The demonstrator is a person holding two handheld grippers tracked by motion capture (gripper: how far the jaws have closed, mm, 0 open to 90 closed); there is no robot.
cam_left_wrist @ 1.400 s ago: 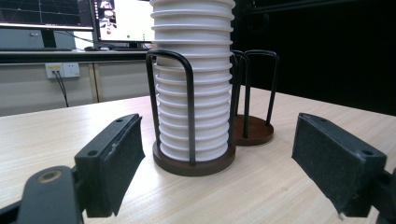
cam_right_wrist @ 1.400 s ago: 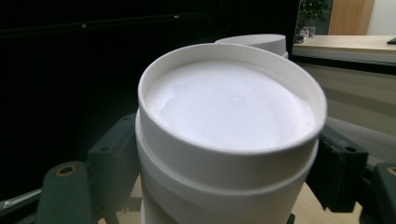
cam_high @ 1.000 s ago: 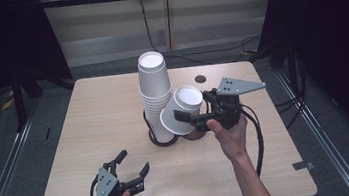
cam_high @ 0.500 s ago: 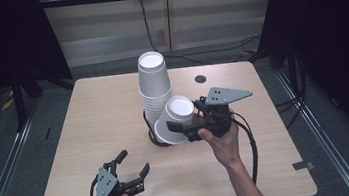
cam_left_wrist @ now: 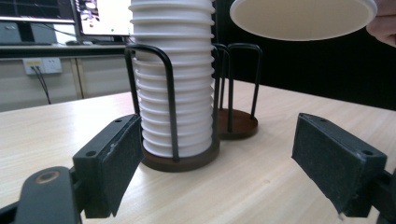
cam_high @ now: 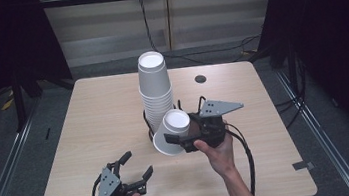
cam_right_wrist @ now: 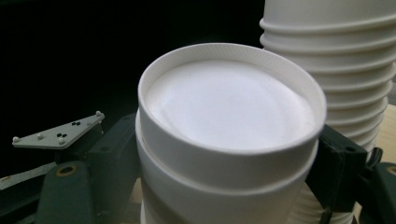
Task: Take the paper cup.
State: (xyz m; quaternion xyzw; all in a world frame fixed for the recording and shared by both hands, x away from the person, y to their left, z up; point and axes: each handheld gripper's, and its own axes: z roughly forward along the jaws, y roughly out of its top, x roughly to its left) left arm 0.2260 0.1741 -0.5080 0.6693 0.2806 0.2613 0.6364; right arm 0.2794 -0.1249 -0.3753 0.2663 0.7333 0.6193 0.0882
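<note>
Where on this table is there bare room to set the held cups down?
Bare tabletop lies left of the cup stack, and along the right edge. Crowded: around the wire holders, where the right hand-held gripper holds nested paper cups.

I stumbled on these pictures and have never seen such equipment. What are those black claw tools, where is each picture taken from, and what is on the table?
A person holds a hand tool with two jaws in each hand. The high view looks down on the table; the other two come from cameras riding on each tool. The left gripper rests near the table's front edge, jaws open. The right gripper clamps a small stack of white paper cups, tilted beside a tall stack of cups standing in a wire holder. A second, empty holder stands behind it.
</note>
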